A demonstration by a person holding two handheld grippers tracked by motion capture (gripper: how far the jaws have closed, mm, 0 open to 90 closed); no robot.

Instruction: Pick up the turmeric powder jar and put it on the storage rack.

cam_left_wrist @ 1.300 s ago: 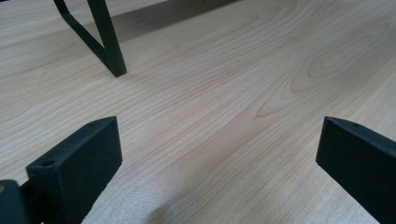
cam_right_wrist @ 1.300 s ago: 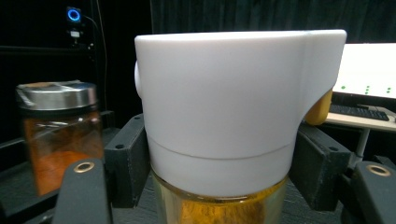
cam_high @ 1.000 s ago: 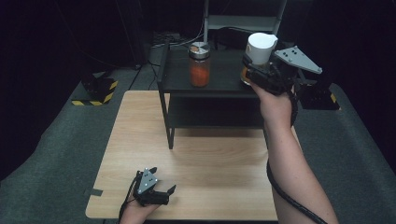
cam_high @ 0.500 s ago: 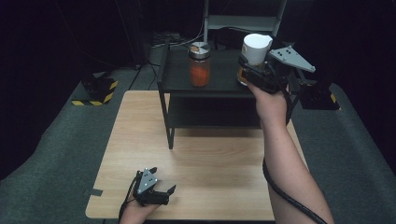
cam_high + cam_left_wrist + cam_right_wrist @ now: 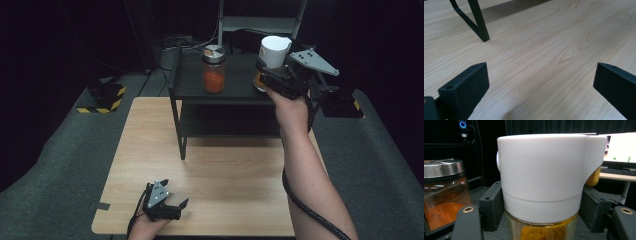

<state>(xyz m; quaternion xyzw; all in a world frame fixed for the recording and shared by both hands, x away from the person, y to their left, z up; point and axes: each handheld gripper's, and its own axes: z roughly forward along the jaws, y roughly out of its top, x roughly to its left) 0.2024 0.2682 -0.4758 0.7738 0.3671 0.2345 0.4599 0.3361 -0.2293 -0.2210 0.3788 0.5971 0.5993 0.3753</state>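
Observation:
A glass spice jar with a tall white cap [image 5: 273, 52] [image 5: 549, 177] and yellow-orange powder stands at the right of the black shelf's top [image 5: 235, 82]. My right gripper [image 5: 272, 80] [image 5: 540, 210] is shut on this jar, its jaws pressing both sides just below the cap. A second jar [image 5: 213, 70] [image 5: 445, 192] with a metal lid and orange-red powder stands on the shelf top to the left. My left gripper [image 5: 172, 197] [image 5: 540, 82] rests on the wooden table [image 5: 225, 185] near its front left edge, open, with bare wood between its jaws.
The black two-level shelf stands at the back of the table, one leg [image 5: 480, 23] ahead of my left gripper. A yellow-and-black striped object [image 5: 107, 97] lies on the grey floor at left. A lit monitor [image 5: 619, 150] glows behind the jar.
My right gripper has carried the white-capped jar leftward and down to the shelf top. The left gripper has stayed still.

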